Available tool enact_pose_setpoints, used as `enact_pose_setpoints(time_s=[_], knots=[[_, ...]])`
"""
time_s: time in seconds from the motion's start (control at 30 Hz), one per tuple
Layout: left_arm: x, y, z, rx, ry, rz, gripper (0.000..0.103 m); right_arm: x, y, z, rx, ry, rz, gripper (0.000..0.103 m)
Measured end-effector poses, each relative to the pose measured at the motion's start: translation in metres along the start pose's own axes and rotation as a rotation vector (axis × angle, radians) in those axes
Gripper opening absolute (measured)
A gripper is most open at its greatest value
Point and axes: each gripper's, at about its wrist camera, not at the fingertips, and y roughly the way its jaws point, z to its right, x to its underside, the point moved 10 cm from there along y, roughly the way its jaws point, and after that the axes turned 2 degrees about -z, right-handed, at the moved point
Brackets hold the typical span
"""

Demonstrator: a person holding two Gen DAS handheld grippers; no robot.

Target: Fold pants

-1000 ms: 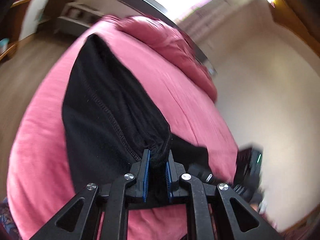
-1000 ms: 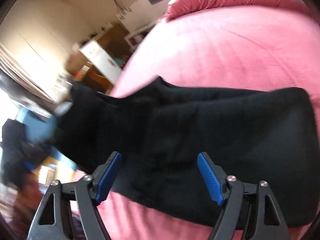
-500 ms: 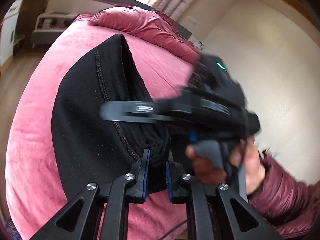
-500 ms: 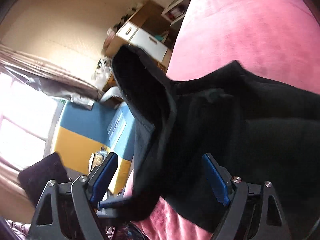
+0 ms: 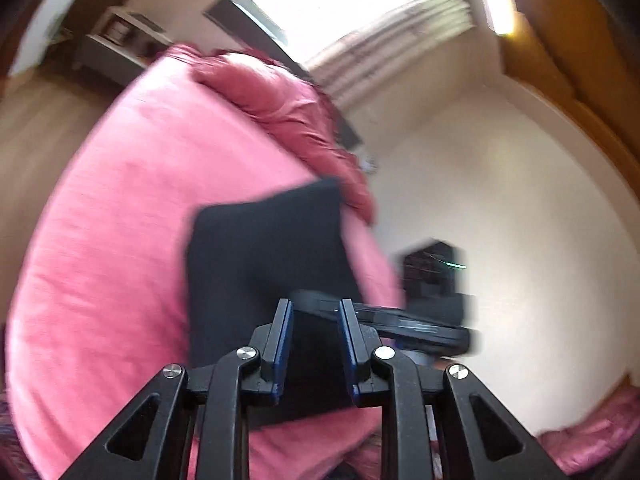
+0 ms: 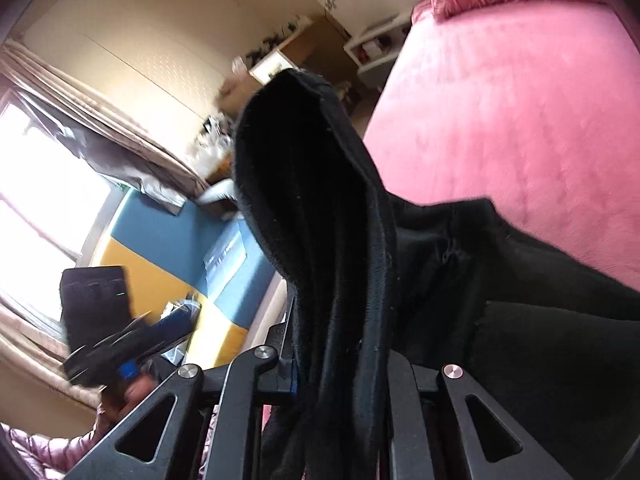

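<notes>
Black pants [image 5: 264, 256] lie as a folded block on the pink bed [image 5: 112, 240]. My left gripper [image 5: 314, 308] hovers over their near edge. Its jaws are opening, and the blue pads stand apart without pressing the cloth seen between them. The right gripper [image 5: 400, 322] shows blurred at the pants' right edge. In the right wrist view my right gripper [image 6: 336, 360] is closing, and its jaws pinch a bunched fold of the black pants [image 6: 320, 208] that stands up between them. The left gripper [image 6: 120, 348] is a blur at the lower left, held by a hand.
A crumpled pink duvet [image 5: 288, 108] lies at the far end of the bed, under a window. A white wall runs along the bed's right side. A low shelf [image 5: 120, 36] stands on the wooden floor at the left. A blue and yellow panel [image 6: 168, 256] is beside the bed.
The left gripper let go of the bunched cloth and pulled back, and the pants now lie flat. The right gripper's wide jaws closed on a fold of the pants.
</notes>
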Motion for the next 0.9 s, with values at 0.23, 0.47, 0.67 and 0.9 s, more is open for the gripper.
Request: enact_pose_setpoints(time_s=[0.23, 0.47, 0.67, 0.9], knots=[[0.023, 0.046, -0.021, -0.123, -0.025, -0.089, 0.023, 0.005, -0.065, 0.019, 0.009, 0.059, 0.126, 0.015], [0.043, 0.090, -0.002, -0.104, 0.020, -0.181, 0.024, 0.035, -0.125, 0.080, 0.088, 0.189, 0.212, 0.015], [0.074, 0.134, 0.022, -0.100, 0.104, -0.323, 0.024, 0.059, -0.155, 0.137, 0.146, 0.279, 0.223, 0.015], [0.117, 0.166, 0.028, -0.134, 0.158, -0.466, 0.024, 0.084, -0.166, 0.213, 0.197, 0.397, 0.177, 0.018]])
